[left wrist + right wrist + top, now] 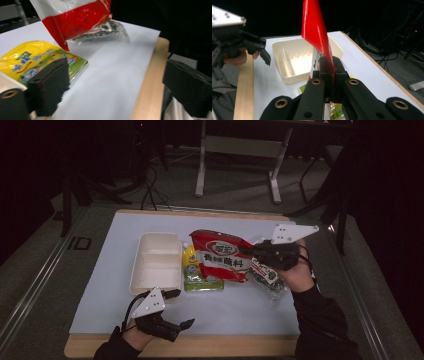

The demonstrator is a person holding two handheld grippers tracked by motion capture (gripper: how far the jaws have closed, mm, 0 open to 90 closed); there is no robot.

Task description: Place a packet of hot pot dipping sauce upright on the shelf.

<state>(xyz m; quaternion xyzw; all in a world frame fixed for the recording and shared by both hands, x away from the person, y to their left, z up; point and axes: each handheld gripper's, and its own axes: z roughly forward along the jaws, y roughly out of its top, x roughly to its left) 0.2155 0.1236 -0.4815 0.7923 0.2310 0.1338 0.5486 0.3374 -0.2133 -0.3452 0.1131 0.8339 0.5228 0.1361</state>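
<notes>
My right gripper (251,251) is shut on the right edge of a red snack bag (220,255), holding it lifted over the mat. In the right gripper view the bag (315,32) rises edge-on from between the shut jaws (331,68). A yellow-green packet (194,270) lies flat under the bag's left side. A dark seaweed packet (265,276) lies under my right hand. My left gripper (182,308) stands open and holds nothing, near the front edge below the white tray (141,270). Its view shows the yellow packet (37,60), the red bag (75,20) and the dark packet (105,32) ahead.
The white two-compartment tray (287,77) sits empty at the mat's left-middle. A white mat (235,305) covers a wooden table whose bare front edge (225,345) shows. Desk legs and cables lie on the floor beyond the table.
</notes>
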